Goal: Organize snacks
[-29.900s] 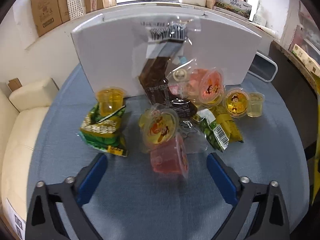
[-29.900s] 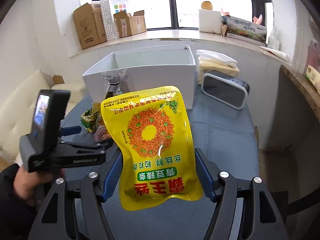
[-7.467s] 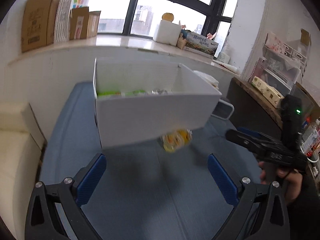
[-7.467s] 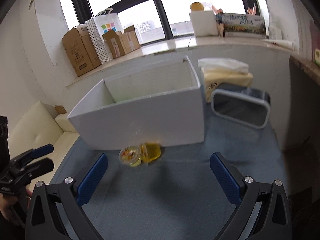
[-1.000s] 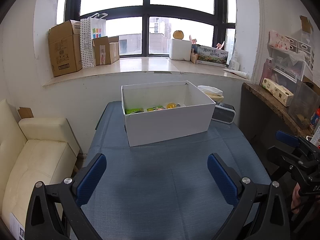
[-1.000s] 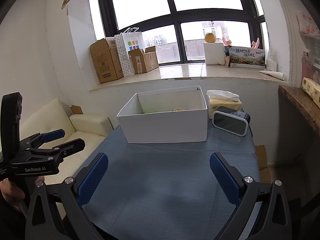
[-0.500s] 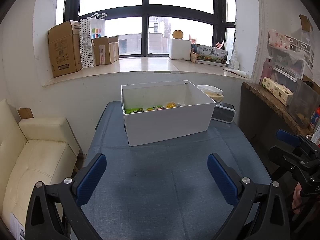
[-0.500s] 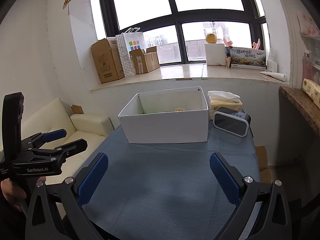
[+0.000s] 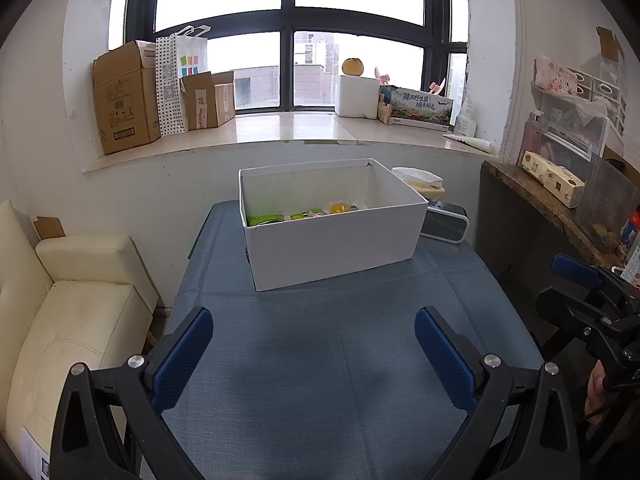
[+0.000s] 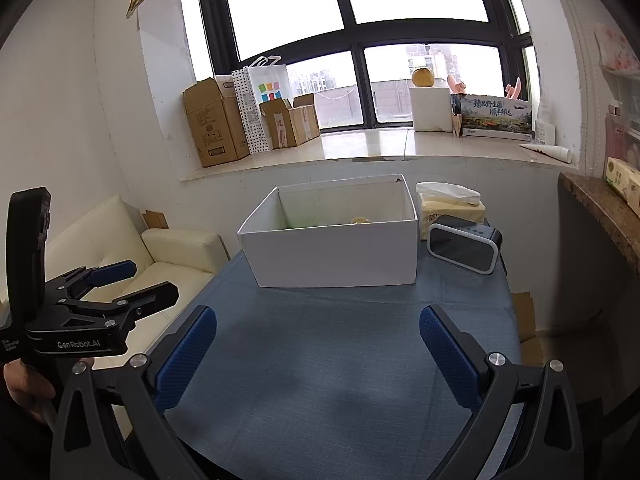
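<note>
**Left wrist view: snacks in the box, both tools empty**

The left tool [image 9: 314, 340] hangs above the blue surface [image 9: 340, 360] with its blue pads spread wide and nothing between them. The right tool [image 10: 318, 342] is likewise spread apart and empty. The snacks [image 9: 304, 215] lie inside the white box [image 9: 332, 248], which stands at the far end of the surface. A dark speaker [image 10: 464, 249] sits just beside the box.

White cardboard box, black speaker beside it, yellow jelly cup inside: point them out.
White cardboard box [image 9: 332, 248]: left wrist view, front wall.
Black speaker [image 10: 464, 246]: right wrist view, dark front face.
Yellow jelly cup [image 9: 339, 208]: left wrist view, top.
</note>
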{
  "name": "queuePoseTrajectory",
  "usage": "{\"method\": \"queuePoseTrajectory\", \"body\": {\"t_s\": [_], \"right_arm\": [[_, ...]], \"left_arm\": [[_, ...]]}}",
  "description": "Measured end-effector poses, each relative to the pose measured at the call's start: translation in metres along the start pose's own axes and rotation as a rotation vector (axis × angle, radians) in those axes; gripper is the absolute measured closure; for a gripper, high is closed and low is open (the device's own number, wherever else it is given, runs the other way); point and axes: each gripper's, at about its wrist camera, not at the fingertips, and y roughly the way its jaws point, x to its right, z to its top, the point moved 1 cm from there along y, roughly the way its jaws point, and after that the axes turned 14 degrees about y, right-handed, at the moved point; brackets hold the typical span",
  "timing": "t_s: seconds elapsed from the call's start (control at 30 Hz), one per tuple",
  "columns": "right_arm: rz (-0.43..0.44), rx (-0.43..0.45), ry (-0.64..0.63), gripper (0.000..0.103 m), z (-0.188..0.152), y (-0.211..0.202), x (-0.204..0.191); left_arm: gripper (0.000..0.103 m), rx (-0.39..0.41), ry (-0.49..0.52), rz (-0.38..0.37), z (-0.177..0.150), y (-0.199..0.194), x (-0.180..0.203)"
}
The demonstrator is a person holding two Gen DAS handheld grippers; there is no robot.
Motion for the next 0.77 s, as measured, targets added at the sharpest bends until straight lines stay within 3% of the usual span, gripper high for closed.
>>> {"method": "queuePoseTrajectory", "body": {"t_s": [0.77], "right_arm": [[0.003, -0.001, 0.002, 0.0, -0.0009, -0.0027, -0.0012]], "left_arm": [[0.0, 0.006, -0.017, 0.002, -0.0036, 0.0019, -0.0035]]}}
